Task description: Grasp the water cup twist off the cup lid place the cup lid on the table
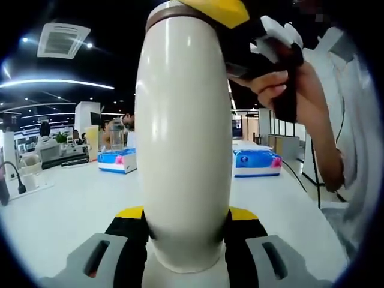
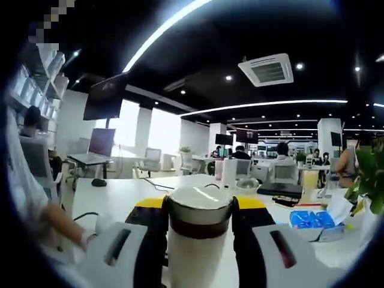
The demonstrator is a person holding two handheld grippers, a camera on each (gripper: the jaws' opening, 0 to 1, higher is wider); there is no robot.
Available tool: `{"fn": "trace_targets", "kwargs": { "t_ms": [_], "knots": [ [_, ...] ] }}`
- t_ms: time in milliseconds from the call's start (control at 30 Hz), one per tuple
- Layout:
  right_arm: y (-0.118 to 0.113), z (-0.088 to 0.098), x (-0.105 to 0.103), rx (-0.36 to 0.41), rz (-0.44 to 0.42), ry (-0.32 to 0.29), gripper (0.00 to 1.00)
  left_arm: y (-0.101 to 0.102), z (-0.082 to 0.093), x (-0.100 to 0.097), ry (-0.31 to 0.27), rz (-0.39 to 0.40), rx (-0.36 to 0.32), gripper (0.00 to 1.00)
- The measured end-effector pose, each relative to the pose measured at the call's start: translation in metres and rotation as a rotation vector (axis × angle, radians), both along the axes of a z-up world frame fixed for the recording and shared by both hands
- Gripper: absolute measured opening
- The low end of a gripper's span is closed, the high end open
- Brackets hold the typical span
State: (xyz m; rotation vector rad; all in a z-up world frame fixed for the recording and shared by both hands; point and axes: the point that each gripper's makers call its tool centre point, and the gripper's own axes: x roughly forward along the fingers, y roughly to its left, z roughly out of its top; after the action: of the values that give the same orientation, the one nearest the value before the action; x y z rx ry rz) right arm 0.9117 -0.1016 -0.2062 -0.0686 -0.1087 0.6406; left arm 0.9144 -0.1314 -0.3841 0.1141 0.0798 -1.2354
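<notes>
A tall cream water cup (image 1: 183,150) stands upright on the white table (image 1: 66,210), and my left gripper (image 1: 186,234) is shut on its lower body. The dark brown band of the cup lid (image 1: 174,13) shows at the cup's top. There my right gripper (image 1: 240,24), yellow and black, comes in from the right, held by a person's hand (image 1: 282,84). In the right gripper view the lid (image 2: 199,201), with a pale top and a dark band, sits between the black jaws of my right gripper (image 2: 199,222), which is shut on it. The cup body (image 2: 195,258) runs down below the lid.
Two blue tissue packs (image 1: 117,161) (image 1: 257,162) lie on the table behind the cup. Another blue pack (image 2: 312,219) and a green plant (image 2: 372,180) are at the right. A mouse (image 2: 99,182) lies on a far desk. People sit at desks further back.
</notes>
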Motion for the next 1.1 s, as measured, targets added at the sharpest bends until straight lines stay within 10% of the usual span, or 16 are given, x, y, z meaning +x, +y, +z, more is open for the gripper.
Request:
{"fn": "trace_targets", "kwargs": {
  "t_ms": [1100],
  "knots": [
    [0.004, -0.0019, -0.0018, -0.035, 0.373, 0.026, 0.44, -0.0012, -0.0018, 0.0016, -0.005, 0.004, 0.008, 0.51]
  ]
}}
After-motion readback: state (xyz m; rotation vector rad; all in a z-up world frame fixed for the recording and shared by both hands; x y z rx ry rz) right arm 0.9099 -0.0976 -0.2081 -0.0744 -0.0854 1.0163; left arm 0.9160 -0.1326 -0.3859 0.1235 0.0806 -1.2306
